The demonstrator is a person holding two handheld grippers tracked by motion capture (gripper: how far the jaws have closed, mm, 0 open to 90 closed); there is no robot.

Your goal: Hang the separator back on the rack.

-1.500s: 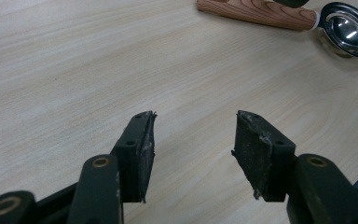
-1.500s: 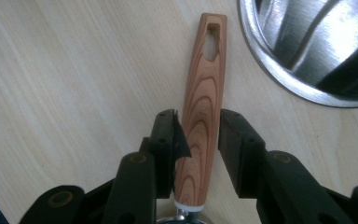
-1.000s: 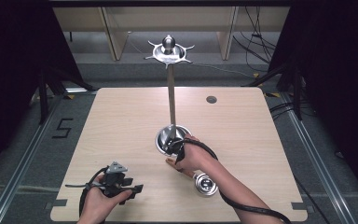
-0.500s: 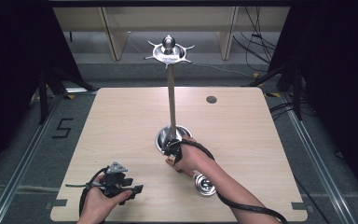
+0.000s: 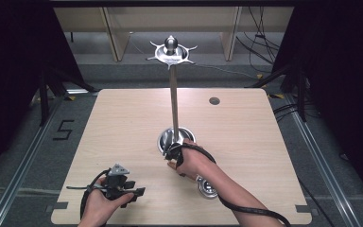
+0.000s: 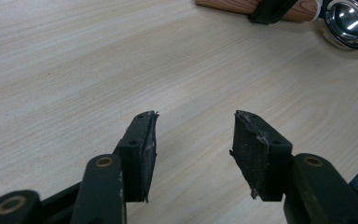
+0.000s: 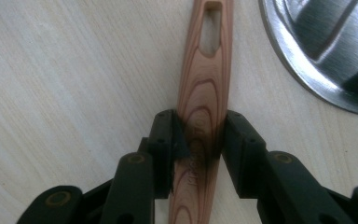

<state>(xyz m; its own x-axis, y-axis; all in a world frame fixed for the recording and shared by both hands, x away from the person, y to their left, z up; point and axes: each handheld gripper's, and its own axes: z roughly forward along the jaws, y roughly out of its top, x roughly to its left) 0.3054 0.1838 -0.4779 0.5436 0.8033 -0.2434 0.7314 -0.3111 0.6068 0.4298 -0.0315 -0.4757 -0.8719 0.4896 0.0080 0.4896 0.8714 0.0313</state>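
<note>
A ladle lies on the table, its metal bowl [image 5: 207,189] near the front edge beside the person's right forearm. My right gripper [image 5: 172,151] sits just in front of the stand's round base [image 5: 185,137]. In the right gripper view its jaws press both sides of the ladle's wooden handle [image 7: 205,88], so the right gripper [image 7: 199,135] is shut on it; the slotted handle end points away. My left gripper [image 5: 123,187] rests at the front left. It stands open [image 6: 195,144] over bare wood, with the ladle's handle [image 6: 228,5] and bowl [image 6: 352,21] farther off.
A tall metal stand rises from mid-table, its pole [image 5: 174,104] ending in a hooked top [image 5: 171,51]. Its shiny base [image 7: 326,51] lies close to the right of the handle. A small dark hole [image 5: 214,100] marks the table's far right.
The right hand and its gripper have crept slightly left, closer to the stand's base. The left gripper has stayed put.
</note>
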